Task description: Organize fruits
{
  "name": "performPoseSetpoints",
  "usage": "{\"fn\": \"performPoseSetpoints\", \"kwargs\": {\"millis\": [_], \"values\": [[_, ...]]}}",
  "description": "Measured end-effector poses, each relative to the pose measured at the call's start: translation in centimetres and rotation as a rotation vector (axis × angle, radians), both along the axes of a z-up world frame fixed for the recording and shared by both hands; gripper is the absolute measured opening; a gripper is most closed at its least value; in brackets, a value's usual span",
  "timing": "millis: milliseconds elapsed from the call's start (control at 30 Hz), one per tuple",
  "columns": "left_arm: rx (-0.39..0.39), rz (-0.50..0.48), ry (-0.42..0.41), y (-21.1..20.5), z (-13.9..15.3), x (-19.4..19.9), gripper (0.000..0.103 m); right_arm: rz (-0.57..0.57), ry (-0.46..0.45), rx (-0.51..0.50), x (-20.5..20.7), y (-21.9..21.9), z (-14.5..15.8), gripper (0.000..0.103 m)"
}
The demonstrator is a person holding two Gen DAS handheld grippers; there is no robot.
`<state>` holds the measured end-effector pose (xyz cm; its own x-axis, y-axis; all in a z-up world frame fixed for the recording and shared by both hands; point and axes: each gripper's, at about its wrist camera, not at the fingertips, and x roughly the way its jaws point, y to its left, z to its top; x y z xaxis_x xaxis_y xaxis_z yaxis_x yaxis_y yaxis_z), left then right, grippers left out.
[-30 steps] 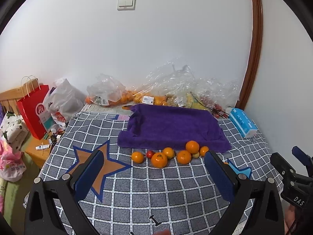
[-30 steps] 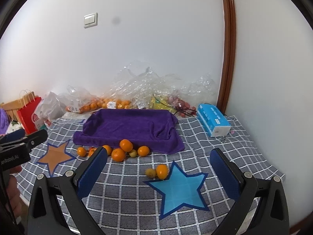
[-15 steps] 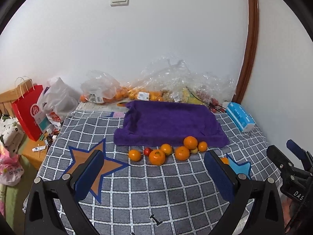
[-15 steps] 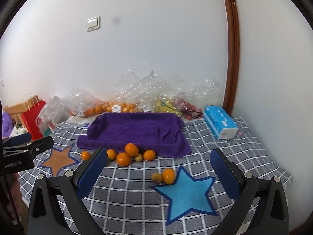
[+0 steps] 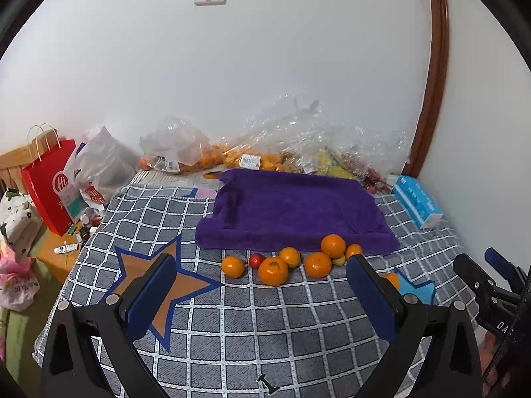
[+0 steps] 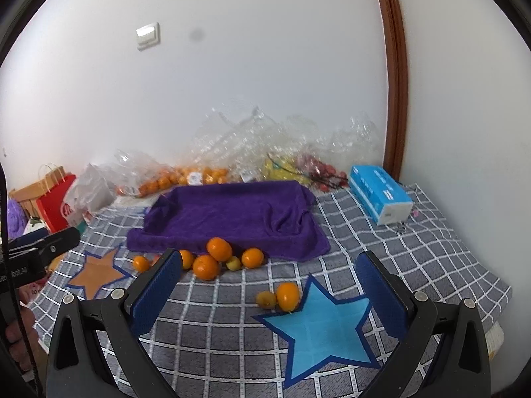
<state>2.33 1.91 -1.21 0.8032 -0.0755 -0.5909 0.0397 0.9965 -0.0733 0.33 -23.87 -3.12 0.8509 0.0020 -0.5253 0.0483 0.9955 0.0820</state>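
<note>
Oranges (image 5: 275,265) clustered before purple towel (image 5: 295,212).

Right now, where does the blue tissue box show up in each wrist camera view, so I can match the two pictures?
Left wrist view: the blue tissue box lies at the right, just beyond the purple towel's far right corner.
Right wrist view: the blue tissue box lies right of centre, again past the towel's right side.
Shared landmark: the brown door frame standing behind the box.
</note>
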Motion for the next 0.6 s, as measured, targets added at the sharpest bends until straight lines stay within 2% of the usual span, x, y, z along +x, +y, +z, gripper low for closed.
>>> {"fn": "performPoseSetpoints", "kwargs": {"millis": [167, 367, 500, 600], "values": [[0.006, -0.016, 0.056, -0.1, -1.7, 1.9, 0.103, -0.009, 0.001, -0.042, 1.1, -0.2, -1.6, 0.103], [0.002, -0.018, 0.116, 0.8, -4.4, 4.1, 0.102, -0.023, 0.014, -0.045, 2.8, -0.8, -3.6, 0.103], [-0.007, 0.030, 0.158, 2.0, -6.5, 5.3, 0.100, 0.021, 0.131, -0.017, 4.6, -1.1, -6.2, 0.093], [-0.014, 0.041, 0.185, 2.6, -7.8, 6.1, 0.094, 0.039, 0.190, -0.036, 5.3, -0.7, -8.1, 0.090]]}}
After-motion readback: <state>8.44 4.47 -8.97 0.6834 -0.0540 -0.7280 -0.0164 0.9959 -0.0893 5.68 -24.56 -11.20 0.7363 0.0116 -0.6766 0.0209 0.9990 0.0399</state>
